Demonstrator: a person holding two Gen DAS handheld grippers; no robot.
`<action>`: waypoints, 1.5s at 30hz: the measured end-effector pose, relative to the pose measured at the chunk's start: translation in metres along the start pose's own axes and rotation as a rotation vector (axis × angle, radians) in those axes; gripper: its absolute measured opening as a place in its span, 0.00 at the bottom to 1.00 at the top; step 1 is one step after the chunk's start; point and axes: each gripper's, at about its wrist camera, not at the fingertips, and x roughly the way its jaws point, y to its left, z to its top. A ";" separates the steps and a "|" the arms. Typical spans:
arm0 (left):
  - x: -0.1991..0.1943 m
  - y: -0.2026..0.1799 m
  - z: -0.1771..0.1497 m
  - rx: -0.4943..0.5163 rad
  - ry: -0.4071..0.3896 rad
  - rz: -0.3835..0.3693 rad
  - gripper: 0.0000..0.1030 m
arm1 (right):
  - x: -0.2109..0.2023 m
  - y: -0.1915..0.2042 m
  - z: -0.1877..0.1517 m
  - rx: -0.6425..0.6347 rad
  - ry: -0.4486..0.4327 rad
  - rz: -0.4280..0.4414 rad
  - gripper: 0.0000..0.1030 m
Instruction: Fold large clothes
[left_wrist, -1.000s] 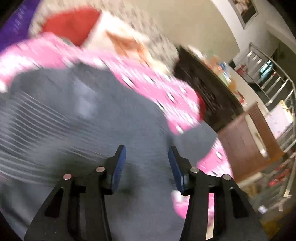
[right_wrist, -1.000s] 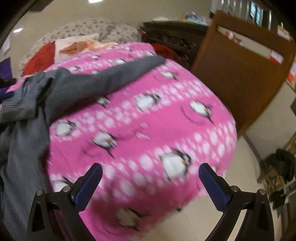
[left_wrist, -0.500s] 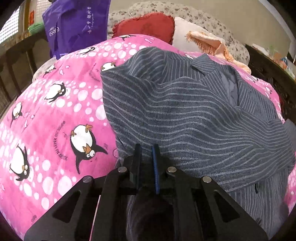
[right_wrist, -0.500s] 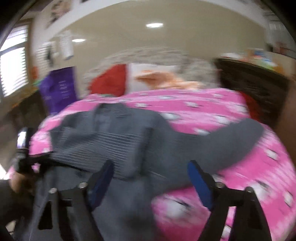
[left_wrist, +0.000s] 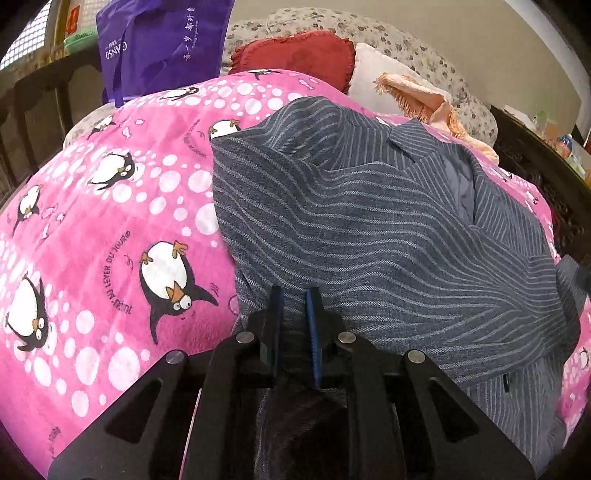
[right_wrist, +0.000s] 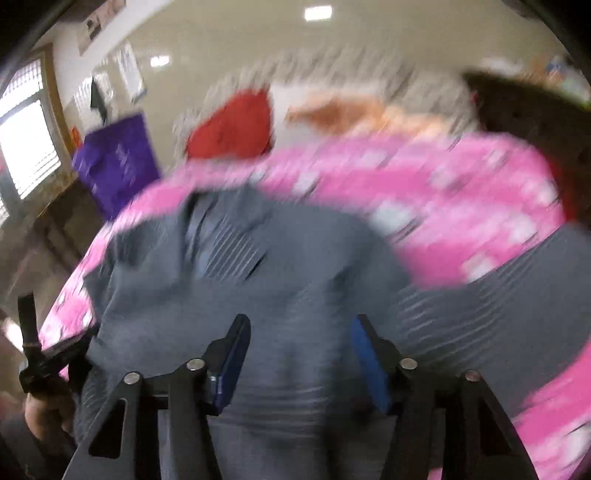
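A bed (left_wrist: 110, 229) covered by a pink blanket printed with penguins and white dots carries everything. A grey pinstriped jacket (left_wrist: 369, 229) lies spread directly on the blanket, collar toward the headboard end. Beyond the jacket's collar, at the head of the bed, lie a red cushion (left_wrist: 295, 55), a white pillow (left_wrist: 373, 77) beside it, and a peach fringed cloth (left_wrist: 417, 96).

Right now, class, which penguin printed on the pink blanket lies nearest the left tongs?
The large tilted penguin with the orange beak, just left of the left tongs; others sit farther off.
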 end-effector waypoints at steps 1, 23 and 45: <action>0.000 0.001 0.000 -0.002 0.000 -0.002 0.12 | -0.011 -0.023 0.006 0.004 -0.024 -0.054 0.60; 0.010 -0.005 0.006 0.025 0.001 0.069 0.13 | -0.025 -0.341 -0.009 0.590 -0.150 -0.087 0.19; -0.068 0.024 -0.002 0.039 -0.011 0.149 0.57 | -0.180 -0.217 0.027 0.429 -0.273 -0.074 0.06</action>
